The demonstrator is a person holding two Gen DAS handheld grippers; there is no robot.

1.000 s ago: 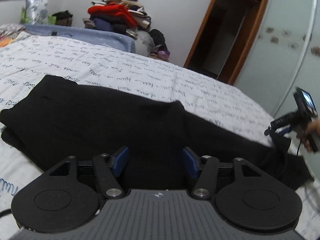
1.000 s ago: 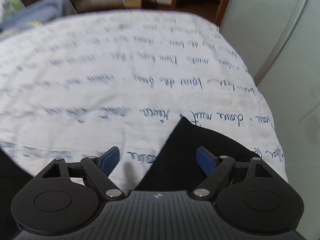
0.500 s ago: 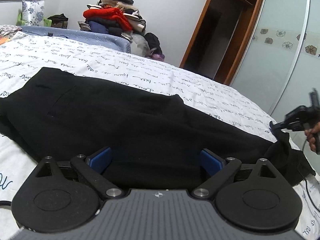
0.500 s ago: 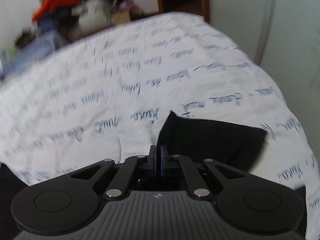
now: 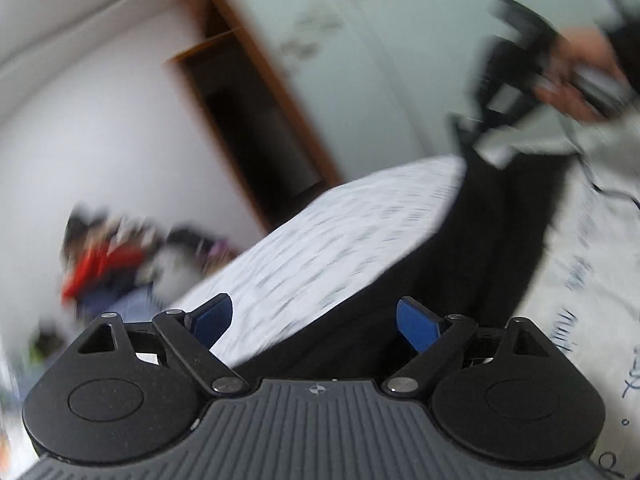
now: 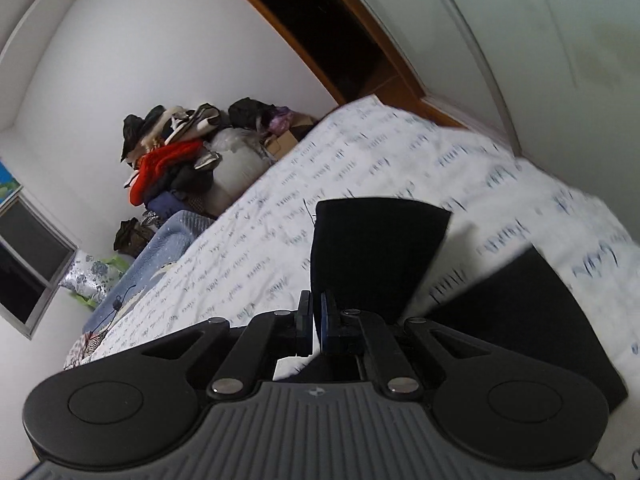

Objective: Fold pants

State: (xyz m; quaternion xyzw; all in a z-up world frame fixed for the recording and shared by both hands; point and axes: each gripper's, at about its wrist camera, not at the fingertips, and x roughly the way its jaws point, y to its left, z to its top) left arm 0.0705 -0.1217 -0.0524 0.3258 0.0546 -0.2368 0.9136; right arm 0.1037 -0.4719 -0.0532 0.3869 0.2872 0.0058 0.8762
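On the bed [image 5: 352, 216], seen through my blurred left wrist view, the pants [image 5: 472, 264] run as a black strip from just ahead of my left gripper [image 5: 314, 318] up toward the upper right. That gripper's blue pads [image 5: 416, 326] are spread wide with nothing between them; the pants' edge passes under the gap. At the far right of this view my right gripper [image 5: 472, 136] lifts the pants' end off the sheet, my hand [image 5: 580, 68] around its handle.

From the right wrist view, my right gripper [image 6: 316, 320] is pinched tight on a fold of the pants [image 6: 376, 252], which rises ahead of the pads. More black cloth lies lower right. A clothes pile [image 6: 180, 152] sits beyond the bed [image 6: 400, 152].
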